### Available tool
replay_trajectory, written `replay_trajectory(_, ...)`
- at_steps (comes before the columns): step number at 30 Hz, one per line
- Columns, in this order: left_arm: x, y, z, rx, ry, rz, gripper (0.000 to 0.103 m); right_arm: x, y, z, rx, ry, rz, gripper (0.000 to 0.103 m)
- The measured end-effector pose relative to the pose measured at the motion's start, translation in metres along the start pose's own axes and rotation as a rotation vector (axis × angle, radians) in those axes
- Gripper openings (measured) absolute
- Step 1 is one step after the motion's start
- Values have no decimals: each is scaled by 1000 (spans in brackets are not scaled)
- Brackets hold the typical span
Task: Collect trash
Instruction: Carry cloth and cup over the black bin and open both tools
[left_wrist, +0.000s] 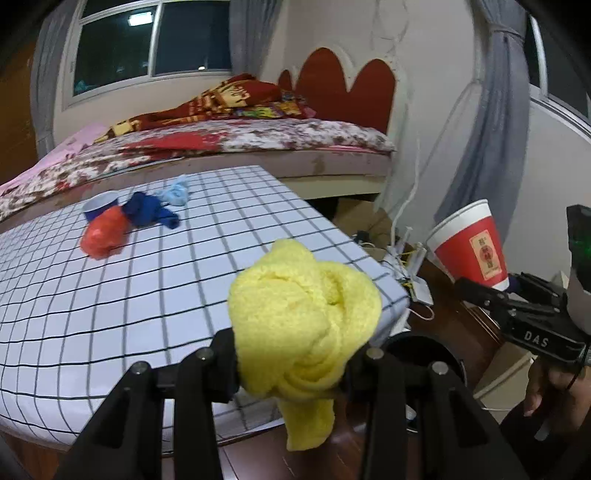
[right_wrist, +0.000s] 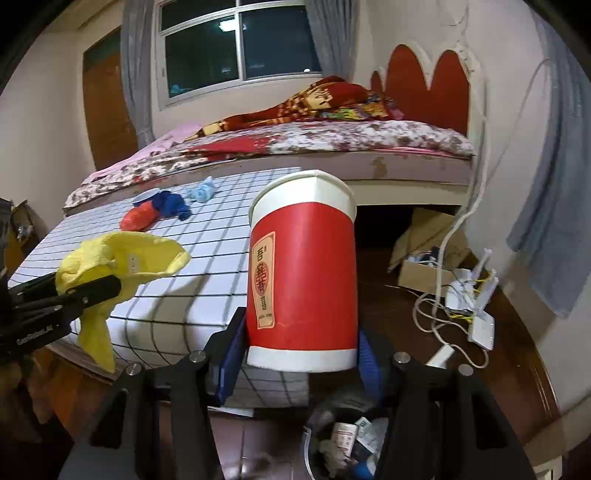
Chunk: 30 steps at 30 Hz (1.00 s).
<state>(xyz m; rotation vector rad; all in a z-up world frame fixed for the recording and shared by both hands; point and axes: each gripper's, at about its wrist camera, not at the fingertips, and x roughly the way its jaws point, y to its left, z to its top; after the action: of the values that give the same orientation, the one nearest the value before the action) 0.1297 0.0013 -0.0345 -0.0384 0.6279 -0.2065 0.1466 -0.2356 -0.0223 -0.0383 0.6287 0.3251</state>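
My left gripper (left_wrist: 295, 354) is shut on a crumpled yellow cloth (left_wrist: 303, 306), held just past the near right corner of the grid-patterned table (left_wrist: 110, 295). My right gripper (right_wrist: 301, 354) is shut on an upright red and white paper cup (right_wrist: 303, 273), its blue pads pressing both sides. Below the cup stands a black trash bin (right_wrist: 343, 439) with wrappers inside. The bin's rim (left_wrist: 424, 350) also shows behind the yellow cloth. Still on the table are an orange wad (left_wrist: 103, 232), a dark blue cloth (left_wrist: 147, 212), a light blue scrap (left_wrist: 175, 192) and a small cup (left_wrist: 99, 205).
A bed (right_wrist: 332, 147) with a floral cover runs behind the table. On the dark floor to the right lie a cardboard box (right_wrist: 421, 273), white cables and a router (right_wrist: 476, 295). A grey curtain (right_wrist: 554, 221) hangs at the right wall.
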Motion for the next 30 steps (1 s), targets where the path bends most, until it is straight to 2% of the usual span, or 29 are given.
replay_trajectory(14, 6, -74, -4, 97, 21, -130, 42, -33, -58, -44, 94, 29, -105, 56)
replay_trajectory(23, 13, -117, -12, 145, 57, -214, 42, -49, -88, -67, 157, 48, -156, 56)
replay_trajectory(30, 26, -141, -22, 180, 99, -249, 42, -52, -105, -85, 180, 71, -187, 56)
